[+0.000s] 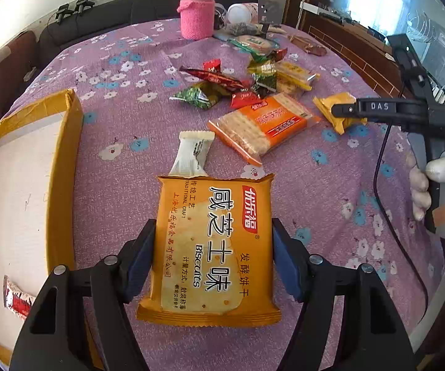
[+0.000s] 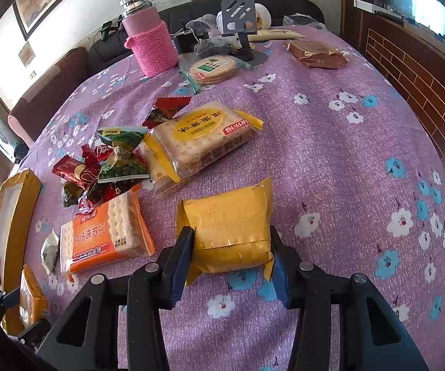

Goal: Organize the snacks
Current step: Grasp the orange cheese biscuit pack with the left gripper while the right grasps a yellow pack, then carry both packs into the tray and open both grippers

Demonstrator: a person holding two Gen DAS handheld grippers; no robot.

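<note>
Left wrist: left tongs (image 1: 213, 259) clamp biscuit packet (image 1: 213, 247); right wrist: right tongs (image 2: 230, 258) clamp yellow packet (image 2: 228, 232)

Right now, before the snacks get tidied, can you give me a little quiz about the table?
1. True or false: the left gripper grips the orange biscuit packet.
2. What colour is the knitted bottle sleeve? A green, B pink, C blue.
3. Fill in: in the left wrist view, the cardboard box lies to the ___ of that packet.

Key: 1 true; 2 B; 3 left.
</note>
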